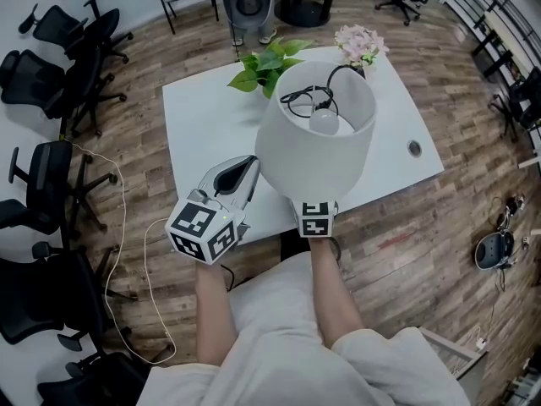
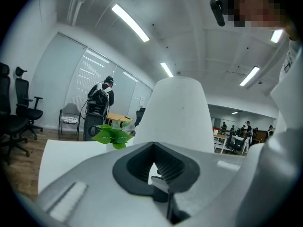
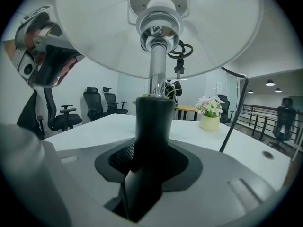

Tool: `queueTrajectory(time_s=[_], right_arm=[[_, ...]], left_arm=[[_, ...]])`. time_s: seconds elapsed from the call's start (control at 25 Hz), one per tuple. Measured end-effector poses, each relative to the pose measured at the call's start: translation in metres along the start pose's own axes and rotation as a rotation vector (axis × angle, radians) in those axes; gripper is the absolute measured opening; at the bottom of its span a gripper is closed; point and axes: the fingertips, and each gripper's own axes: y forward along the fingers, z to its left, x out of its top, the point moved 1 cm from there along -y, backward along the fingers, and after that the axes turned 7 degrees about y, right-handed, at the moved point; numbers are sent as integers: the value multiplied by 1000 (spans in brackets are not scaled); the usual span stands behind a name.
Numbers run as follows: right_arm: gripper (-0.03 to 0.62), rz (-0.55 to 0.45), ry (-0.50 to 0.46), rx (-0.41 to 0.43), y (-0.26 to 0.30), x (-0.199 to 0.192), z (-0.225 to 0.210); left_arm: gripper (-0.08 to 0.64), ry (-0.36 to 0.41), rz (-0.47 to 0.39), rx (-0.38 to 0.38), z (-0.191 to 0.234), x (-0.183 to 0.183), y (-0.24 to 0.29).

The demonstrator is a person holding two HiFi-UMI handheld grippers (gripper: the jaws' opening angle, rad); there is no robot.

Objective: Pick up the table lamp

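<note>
While the white table [image 1: 203, 117] fills the upper middle, the table lamp [image 1: 314, 142] hangs at centre, seemingly already lifted, though its foot is hidden. The right gripper [image 3: 150, 162] clamps its dark stem. The left gripper [image 1: 245, 169], pinched together on nothing, sits lower left of the shade. Next comes a steady upright raise.
</note>
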Motion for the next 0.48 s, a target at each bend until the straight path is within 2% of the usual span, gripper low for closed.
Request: queueTrajectory(time_s=[0.48], right_arm=[[183,32,23,17,-22,21,12]], left_arm=[[0,2,55,7,-3,22,-16]])
